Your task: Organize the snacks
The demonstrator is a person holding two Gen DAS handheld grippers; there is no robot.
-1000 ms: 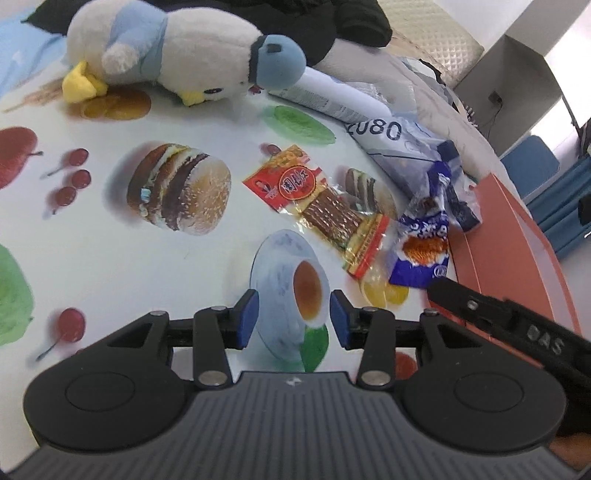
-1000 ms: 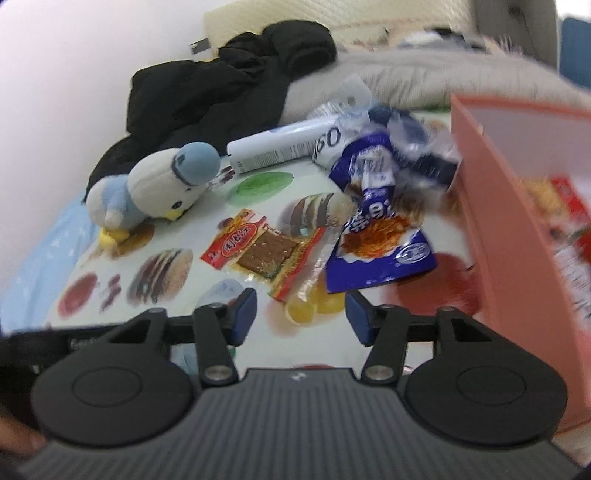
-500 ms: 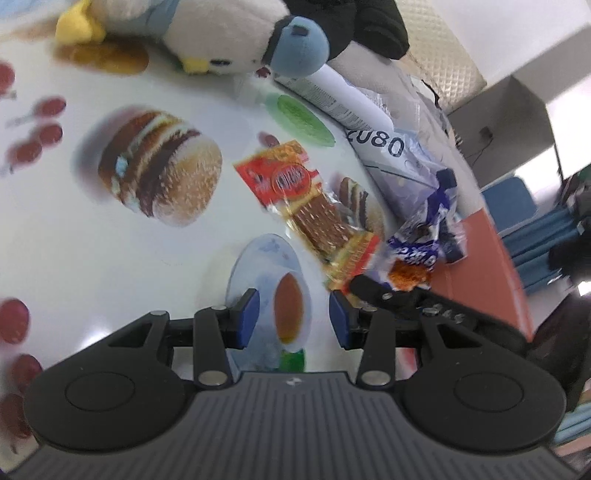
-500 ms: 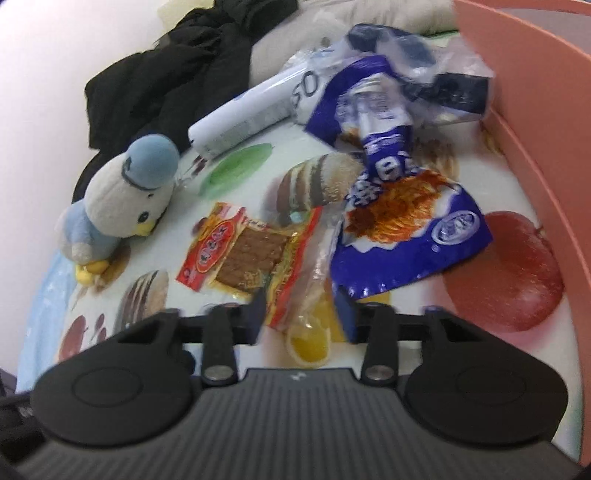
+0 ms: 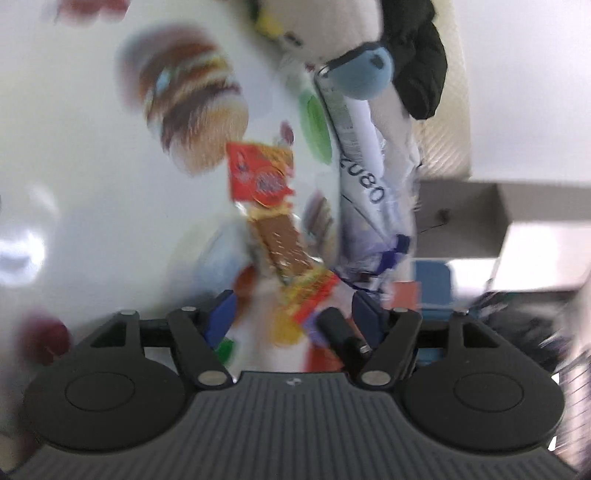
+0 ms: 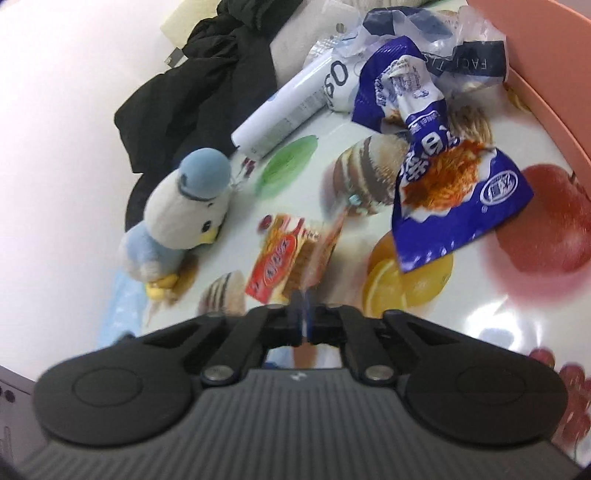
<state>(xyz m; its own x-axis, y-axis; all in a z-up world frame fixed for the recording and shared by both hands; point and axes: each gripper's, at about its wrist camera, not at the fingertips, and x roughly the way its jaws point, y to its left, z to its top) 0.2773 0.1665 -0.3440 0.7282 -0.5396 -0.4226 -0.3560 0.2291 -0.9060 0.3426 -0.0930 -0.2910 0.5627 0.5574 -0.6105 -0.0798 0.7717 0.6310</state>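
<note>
A red and yellow snack packet (image 6: 291,258) with a brown bar inside lies on the food-print tablecloth (image 6: 480,325). My right gripper (image 6: 304,317) is shut on its near end, and the packet tilts up off the cloth there. In the left wrist view the same packet (image 5: 273,221) runs toward my left gripper (image 5: 291,314). Its jaws are opening, and the pads touch nothing. The packet's near end and a black finger of the right gripper (image 5: 332,321) show between them. A blue noodle-snack bag (image 6: 450,192) lies to the right of the packet.
A pink bin (image 6: 546,74) stands at the right edge. A plush penguin (image 6: 184,214) sits left of the packet. Behind it lie a white tube (image 6: 288,110), crumpled clear bags (image 6: 436,33) and black clothing (image 6: 207,85).
My right gripper moved in and shut on the packet's near end, which lifted. My left gripper rolled, dropped closer to the packet, and spread its jaws wider.
</note>
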